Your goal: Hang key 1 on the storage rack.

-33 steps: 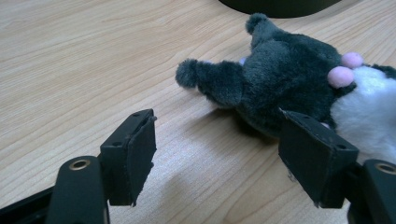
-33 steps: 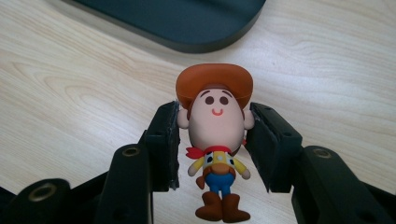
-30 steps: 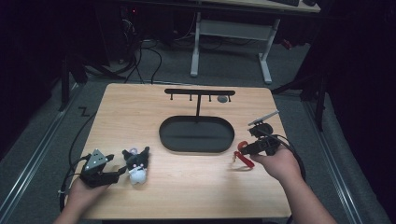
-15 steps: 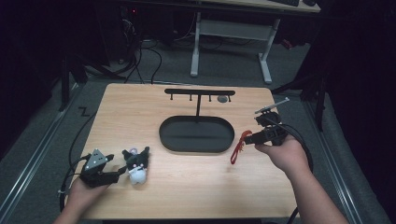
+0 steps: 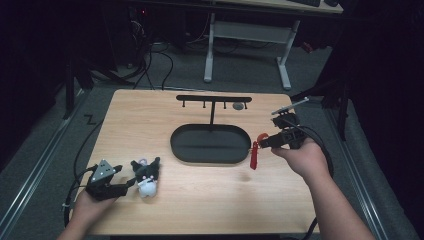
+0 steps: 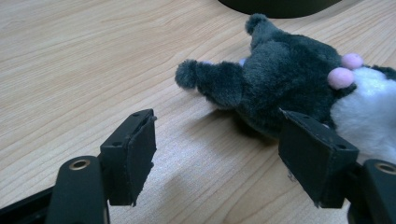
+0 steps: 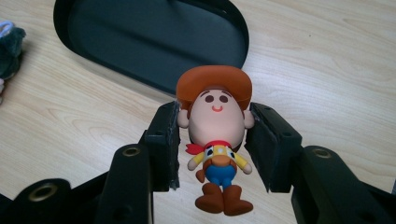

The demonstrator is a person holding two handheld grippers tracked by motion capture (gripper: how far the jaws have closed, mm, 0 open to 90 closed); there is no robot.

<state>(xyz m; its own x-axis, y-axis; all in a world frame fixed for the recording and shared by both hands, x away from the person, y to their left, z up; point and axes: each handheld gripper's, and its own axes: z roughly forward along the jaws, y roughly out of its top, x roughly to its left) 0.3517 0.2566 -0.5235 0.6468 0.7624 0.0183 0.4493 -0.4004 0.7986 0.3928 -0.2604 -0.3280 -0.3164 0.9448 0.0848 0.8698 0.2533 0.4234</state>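
Two toys, one black tray (image 5: pixel 210 155), one hook stand (image 5: pixel 212 100) on the table (image 5: pixel 200 200).
Right hand-held gripper (image 7: pixel 212 126) clamps the cowboy figure (image 7: pixel 215 135), orange-hatted; left hand-held gripper (image 6: pixel 215 154) gapes beside the dark plush (image 6: pixel 285 88).

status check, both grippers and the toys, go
Right gripper shut on cowboy figure, raised beside black tray. Left gripper open beside plush toy on table. Nothing in the way.

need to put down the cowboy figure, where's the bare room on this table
Bare wood lies along the near edge between the black plush toy and the right gripper, and at the far left corner beside the hook stand. The oval tray is empty too. It is crowded around the left gripper, by the plush.
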